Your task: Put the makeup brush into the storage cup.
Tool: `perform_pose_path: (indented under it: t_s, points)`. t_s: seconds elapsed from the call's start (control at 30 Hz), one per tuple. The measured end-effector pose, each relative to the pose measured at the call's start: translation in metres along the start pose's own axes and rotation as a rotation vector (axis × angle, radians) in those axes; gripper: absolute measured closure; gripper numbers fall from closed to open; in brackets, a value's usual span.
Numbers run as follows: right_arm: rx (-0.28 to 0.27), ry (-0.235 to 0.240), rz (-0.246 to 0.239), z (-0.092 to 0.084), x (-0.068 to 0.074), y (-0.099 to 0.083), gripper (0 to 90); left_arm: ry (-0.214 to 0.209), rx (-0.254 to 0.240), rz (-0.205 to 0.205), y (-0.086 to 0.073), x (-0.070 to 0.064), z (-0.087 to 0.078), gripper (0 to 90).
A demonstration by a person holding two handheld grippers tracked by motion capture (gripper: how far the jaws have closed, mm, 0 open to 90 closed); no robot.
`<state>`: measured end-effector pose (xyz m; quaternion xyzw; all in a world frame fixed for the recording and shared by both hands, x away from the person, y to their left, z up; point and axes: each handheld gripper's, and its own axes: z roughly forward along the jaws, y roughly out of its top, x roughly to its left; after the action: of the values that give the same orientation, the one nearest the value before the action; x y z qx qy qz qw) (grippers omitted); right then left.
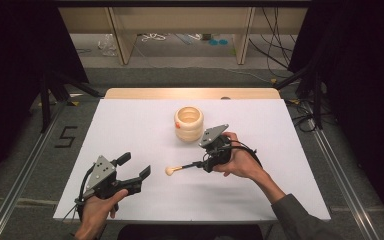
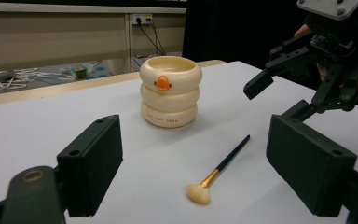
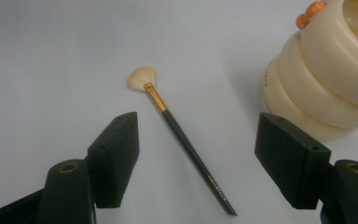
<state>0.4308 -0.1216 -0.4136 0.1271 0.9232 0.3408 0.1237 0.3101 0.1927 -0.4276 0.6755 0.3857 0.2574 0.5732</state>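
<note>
While the left tongs (image 1: 139, 168) rest wide open and empty near the table's (image 1: 280, 190) near-left corner, the right tongs (image 3: 196, 163) hang wide apart, holding nothing, straddling the makeup brush (image 3: 182, 140) lying mid-table, just short of the ringed duck-faced cup (image 2: 170, 91). A pickup looks imminent: lower, then close on the dark handle.

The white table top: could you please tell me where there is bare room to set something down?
The white table top is bare left of the cream ringed holder, along the far edge behind it, and at the right side. It is crowded in the near middle, where the dark-handled makeup brush lies between the left gripper and right gripper.
</note>
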Motion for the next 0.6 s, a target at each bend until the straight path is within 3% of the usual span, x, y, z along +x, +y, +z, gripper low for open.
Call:
perform_pose_path:
  t_s: [0.6]
  points:
    - [0.069, 0.054, -0.015, 0.028, -0.005, 0.015, 34.6, -0.005, -0.003, -0.001, 0.000, 0.000, -0.001, 18.2]
